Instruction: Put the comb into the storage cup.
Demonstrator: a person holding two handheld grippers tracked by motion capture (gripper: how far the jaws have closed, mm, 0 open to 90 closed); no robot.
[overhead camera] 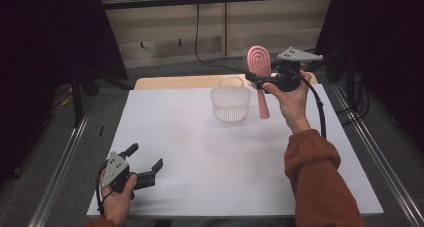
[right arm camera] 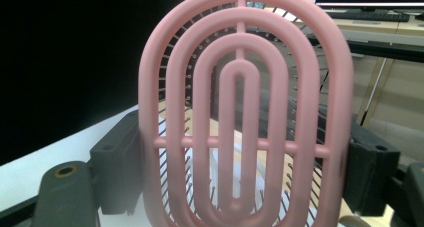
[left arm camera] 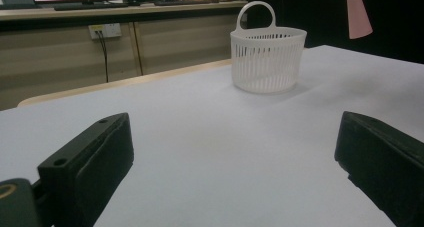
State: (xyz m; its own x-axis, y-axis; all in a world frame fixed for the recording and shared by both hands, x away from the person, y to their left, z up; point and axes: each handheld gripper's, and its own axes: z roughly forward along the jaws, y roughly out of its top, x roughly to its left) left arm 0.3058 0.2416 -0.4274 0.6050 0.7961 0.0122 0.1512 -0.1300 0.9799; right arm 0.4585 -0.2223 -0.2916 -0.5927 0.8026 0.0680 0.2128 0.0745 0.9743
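While wide-jawed left gripper (overhead camera: 150, 170) empty, right gripper (overhead camera: 256, 79) jaws clamping pink hairbrush (overhead camera: 260, 67).

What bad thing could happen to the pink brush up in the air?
The pink hairbrush hangs in the right gripper, clamped at its head with the handle dangling, so it might swing or slip out. It is beside the white basket, not over it, so dropped now it would probably hit the table.
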